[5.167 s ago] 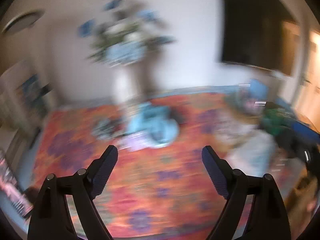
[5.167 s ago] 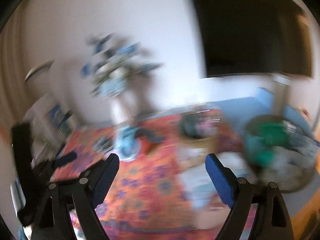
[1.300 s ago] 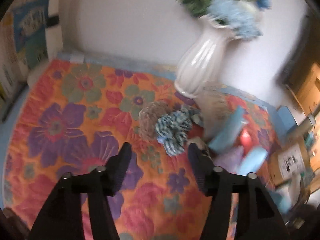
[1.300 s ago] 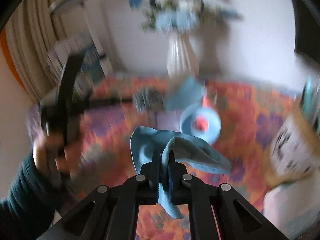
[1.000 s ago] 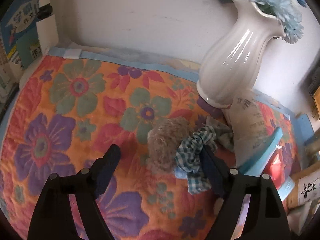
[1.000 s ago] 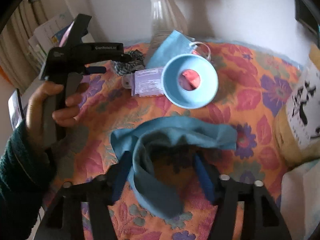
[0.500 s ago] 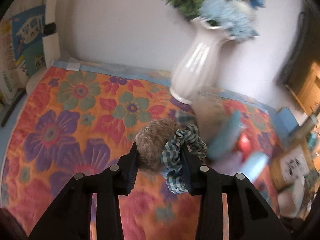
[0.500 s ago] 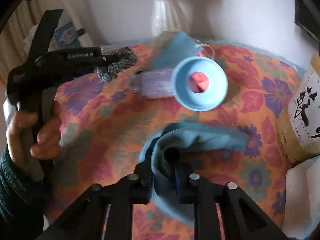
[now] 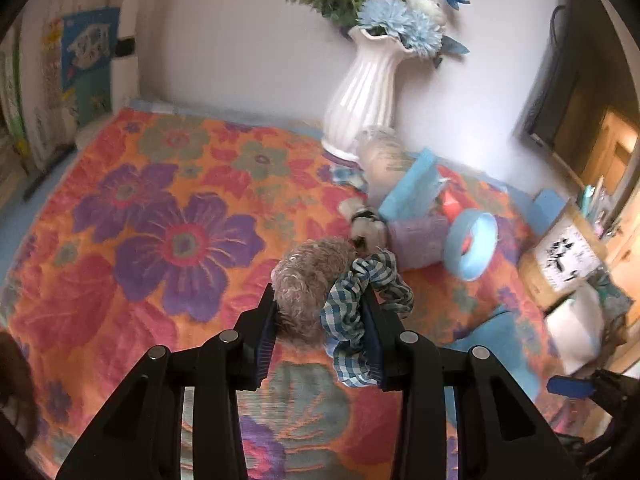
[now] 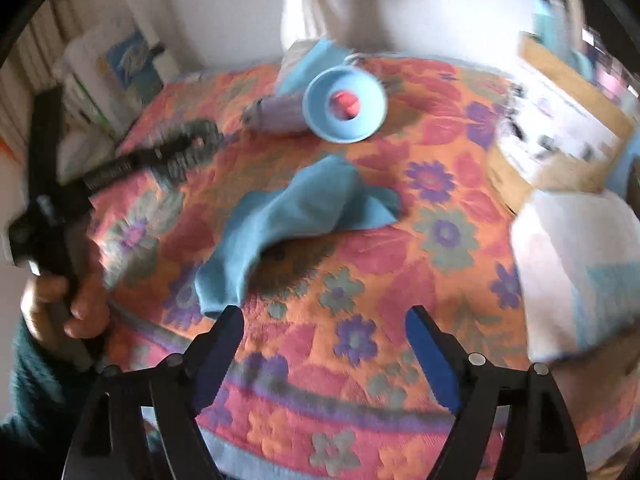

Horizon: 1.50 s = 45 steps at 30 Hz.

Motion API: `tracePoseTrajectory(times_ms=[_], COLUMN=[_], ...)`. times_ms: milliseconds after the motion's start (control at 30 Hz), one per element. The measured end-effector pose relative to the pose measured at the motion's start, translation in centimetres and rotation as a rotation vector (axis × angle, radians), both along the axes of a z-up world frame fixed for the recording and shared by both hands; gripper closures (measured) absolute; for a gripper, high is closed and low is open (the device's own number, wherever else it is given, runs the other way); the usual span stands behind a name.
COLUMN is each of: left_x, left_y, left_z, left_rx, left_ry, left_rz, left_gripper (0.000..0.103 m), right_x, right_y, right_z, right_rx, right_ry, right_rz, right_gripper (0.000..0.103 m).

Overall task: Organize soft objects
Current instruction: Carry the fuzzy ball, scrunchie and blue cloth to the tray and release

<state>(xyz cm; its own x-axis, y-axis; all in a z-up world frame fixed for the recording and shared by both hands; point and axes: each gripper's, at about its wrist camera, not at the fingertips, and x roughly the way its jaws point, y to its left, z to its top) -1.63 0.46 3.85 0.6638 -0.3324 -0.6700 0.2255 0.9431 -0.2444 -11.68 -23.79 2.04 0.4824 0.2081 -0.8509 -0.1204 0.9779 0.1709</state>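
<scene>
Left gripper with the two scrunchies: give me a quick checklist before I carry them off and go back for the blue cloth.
1. left gripper clamped on both the fuzzy beige scrunchie and the checked scrunchie: ok.
2. Both scrunchies lifted off the floral cover: cannot tell.
3. right gripper empty, its jaws just opened: ok.
4. blue cloth released, lying crumpled on the cover: ok.
5. Cloth folded: not ok.
6. Drop-off spot in view: cannot tell.

A floral quilt (image 9: pixel 132 216) of orange, purple and red covers the surface. On it lie a crumpled blue cloth (image 10: pixel 304 204), a light blue funnel (image 10: pixel 345 105) (on its side), a lilac packet (image 9: pixel 416 240) and a white vase (image 9: pixel 362 96) at the wall.
</scene>
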Motion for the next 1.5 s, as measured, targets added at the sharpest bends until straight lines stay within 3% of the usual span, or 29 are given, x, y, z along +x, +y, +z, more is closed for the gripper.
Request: tracePoseTrajectory(times_ms=[67, 133, 300, 333, 367, 433, 533, 733, 900, 1167, 1300, 1500], left_x=[0.0, 0.1, -0.4, -0.4, -0.5, -0.5, -0.8, -3.5, -5.6, -6.9, -7.2, -6.5], left_y=[0.1, 0.1, -0.2, -0.3, -0.4, -0.5, -0.9, -2.9, -8.1, -17.5, -23.5, -33.3], left_z=[0.0, -0.2, -0.1, -0.1, -0.1, -0.1, 0.1, 2.7, 6.7, 11.6, 13.4, 14.0], left_rx=[-0.018, -0.013, 0.019, 0.027, 0.035, 0.044, 0.062, -0.016, -0.001, -0.079, -0.091, -0.045], left_ry=[-0.012, -0.002, -0.03, -0.032, -0.034, -0.036, -0.045, -0.079, -0.163, -0.213, -0.232, -0.22], left_rz=[-0.005, 0.001, 0.008, 0.008, 0.008, 0.006, -0.002, -0.086, -0.182, -0.375, -0.48, -0.593], left_gripper=[0.068, 0.068, 0.068, 0.068, 0.068, 0.068, 0.068, 0.068, 0.068, 0.068, 0.068, 0.067], right_x=[-0.2, 0.3, 4.1, 4.9, 5.5, 5.6, 4.7, 2.1, 0.1, -3.4, -4.5, -4.7], right_y=[0.2, 1.3, 4.2, 4.6, 4.8, 5.0, 5.1, 2.4, -1.9, -12.1, -18.3, -28.5], right_z=[0.7, 1.2, 0.6, 0.1, -0.5, -0.9, -0.7, 3.9, 7.8, 12.4, 13.6, 12.1], right_rx=[0.024, 0.035, -0.015, -0.045, -0.058, -0.053, -0.062, -0.025, -0.044, -0.059, -0.057, -0.01], right_ry=[-0.023, -0.046, -0.069, -0.053, -0.043, -0.036, -0.061, -0.178, -0.253, -0.355, -0.392, -0.319], right_rz=[0.001, 0.024, 0.019, 0.019, 0.024, 0.045, 0.07, 0.035, -0.06, -0.268, -0.405, -0.648], right_gripper=[0.006, 0.0, 0.001, 0.009, 0.04, 0.077, 0.096, 0.096, 0.096, 0.096, 0.096, 0.096])
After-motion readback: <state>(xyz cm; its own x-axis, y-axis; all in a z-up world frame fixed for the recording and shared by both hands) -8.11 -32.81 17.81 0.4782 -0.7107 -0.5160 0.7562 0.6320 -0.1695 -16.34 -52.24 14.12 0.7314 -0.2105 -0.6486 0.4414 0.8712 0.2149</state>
